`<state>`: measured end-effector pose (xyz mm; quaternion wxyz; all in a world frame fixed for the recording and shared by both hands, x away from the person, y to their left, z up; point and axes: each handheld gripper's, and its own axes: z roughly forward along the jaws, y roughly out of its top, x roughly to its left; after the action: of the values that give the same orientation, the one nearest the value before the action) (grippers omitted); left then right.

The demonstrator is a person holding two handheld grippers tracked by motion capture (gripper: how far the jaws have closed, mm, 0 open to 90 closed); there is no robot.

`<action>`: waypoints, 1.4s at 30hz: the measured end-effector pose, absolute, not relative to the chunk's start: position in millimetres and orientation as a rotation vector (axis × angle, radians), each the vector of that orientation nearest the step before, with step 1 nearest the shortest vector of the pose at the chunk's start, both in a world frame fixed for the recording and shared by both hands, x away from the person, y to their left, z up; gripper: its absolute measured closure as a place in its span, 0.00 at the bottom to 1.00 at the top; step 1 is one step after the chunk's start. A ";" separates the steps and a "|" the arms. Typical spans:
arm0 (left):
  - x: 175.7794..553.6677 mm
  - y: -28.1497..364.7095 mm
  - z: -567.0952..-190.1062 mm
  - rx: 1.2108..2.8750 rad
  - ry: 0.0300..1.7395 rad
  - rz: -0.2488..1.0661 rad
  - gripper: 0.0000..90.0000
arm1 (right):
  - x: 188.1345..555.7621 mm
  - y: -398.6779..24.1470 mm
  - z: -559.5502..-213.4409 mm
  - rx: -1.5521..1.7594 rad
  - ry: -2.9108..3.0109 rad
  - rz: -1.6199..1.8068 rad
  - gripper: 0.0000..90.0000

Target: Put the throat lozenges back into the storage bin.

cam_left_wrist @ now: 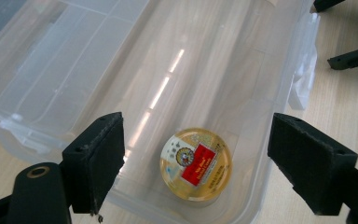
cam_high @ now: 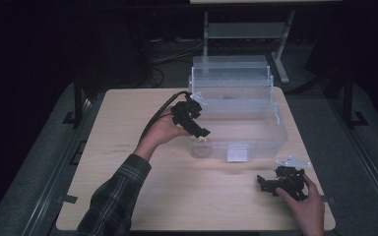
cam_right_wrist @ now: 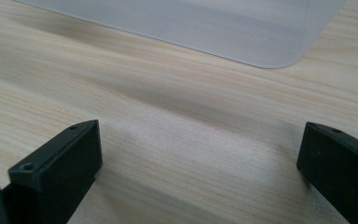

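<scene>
1. A round gold-lidded jar (cam_left_wrist: 196, 164) is seen at lower centre of the left gripper view, inside the clear plastic bin (cam_left_wrist: 279, 56), between and below the spread jaws.
2. The left gripper (cam_high: 198, 129) is held empty over the bin's near-left corner.
3. The right gripper (cam_high: 262, 183) is rested on the surface (cam_high: 177, 196), lower right, jaws apart, empty.

A dark plaid sleeve (cam_high: 109, 199), seemingly green-grey, covers the left forearm; each gripper (cam_left_wrist: 193, 161) has black jaws.
</scene>
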<state>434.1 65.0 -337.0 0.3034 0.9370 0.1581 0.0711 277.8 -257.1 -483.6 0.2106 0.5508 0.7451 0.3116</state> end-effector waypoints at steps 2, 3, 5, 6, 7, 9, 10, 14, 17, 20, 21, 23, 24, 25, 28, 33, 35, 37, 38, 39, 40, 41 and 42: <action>431.9 66.6 -334.9 2.486 0.413 0.195 0.20 | 277.8 -257.1 -483.6 1.532 2.071 0.867 0.00; 430.3 67.5 -334.2 2.478 0.420 0.195 0.20 | 277.8 -257.1 -483.6 1.532 2.071 0.868 0.00; 428.5 70.3 -331.9 2.482 0.413 0.200 0.20 | 277.8 -257.2 -483.5 1.530 2.073 0.866 0.00; 427.6 72.1 -330.9 2.482 0.415 0.202 0.20 | 277.8 -257.2 -483.6 1.530 2.073 0.866 0.00; 426.5 74.1 -330.4 2.477 0.422 0.204 0.20 | 277.9 -257.2 -483.6 1.530 2.072 0.867 0.00; 424.0 78.8 -330.3 2.469 0.432 0.212 0.20 | 277.9 -257.2 -483.6 1.530 2.072 0.867 0.00; 422.7 81.3 -330.2 2.465 0.436 0.211 0.20 | 277.9 -257.2 -483.6 1.530 2.072 0.867 0.00; 416.8 92.6 -330.6 2.456 0.453 0.217 0.20 | 277.8 -257.2 -483.6 1.531 2.072 0.865 0.00; 412.9 103.0 -330.9 2.439 0.472 0.222 0.20 | 277.8 -257.2 -483.6 1.531 2.072 0.865 0.00; 407.7 113.8 -333.3 2.426 0.499 0.227 0.20 | 277.8 -257.2 -483.6 1.529 2.072 0.865 0.00; 406.1 117.0 -333.9 2.425 0.499 0.231 0.20 | 277.8 -257.3 -483.7 1.528 2.072 0.865 0.00; 403.2 122.8 -334.5 2.435 0.502 0.237 0.20 | 277.6 -257.3 -483.6 1.528 2.073 0.865 0.00; 401.1 125.2 -335.6 2.422 0.513 0.237 0.20 | 277.5 -257.4 -483.6 1.527 2.074 0.865 0.00; 399.1 127.9 -336.1 2.421 0.520 0.240 0.20 | 277.3 -257.5 -483.5 1.526 2.076 0.866 0.00; 393.0 135.7 -338.4 2.417 0.531 0.257 0.20 | 277.1 -257.3 -483.6 1.527 2.073 0.867 0.00; 384.0 147.0 -343.2 2.409 0.554 0.263 0.20 | 277.1 -257.2 -483.6 1.529 2.072 0.868 0.00; 379.9 151.7 -345.6 2.405 0.562 0.263 0.20 | 277.1 -257.3 -483.6 1.528 2.073 0.866 0.00; 376.5 156.6 -348.6 2.402 0.569 0.268 0.20 | 277.1 -257.3 -483.6 1.527 2.073 0.866 0.00; 374.3 159.6 -351.1 2.394 0.573 0.269 0.20 | 277.1 -257.3 -483.6 1.527 2.073 0.867 0.00; 372.8 161.3 -352.8 2.390 0.581 0.268 0.20 | 277.1 -257.3 -483.6 1.527 2.073 0.866 0.00; 370.8 164.1 -355.5 2.390 0.591 0.265 0.20 | 277.0 -257.2 -483.6 1.530 2.073 0.867 0.00; 369.4 165.7 -357.4 2.389 0.595 0.264 0.20 | 277.0 -257.3 -483.6 1.527 2.073 0.866 0.00; 367.7 167.9 -359.5 2.389 0.601 0.263 0.20 | 277.1 -257.3 -483.6 1.527 2.073 0.866 0.00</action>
<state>367.7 167.9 -359.5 0.3261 0.9116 0.2293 0.1004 277.1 -257.3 -483.6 0.2113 0.5495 0.7459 0.3116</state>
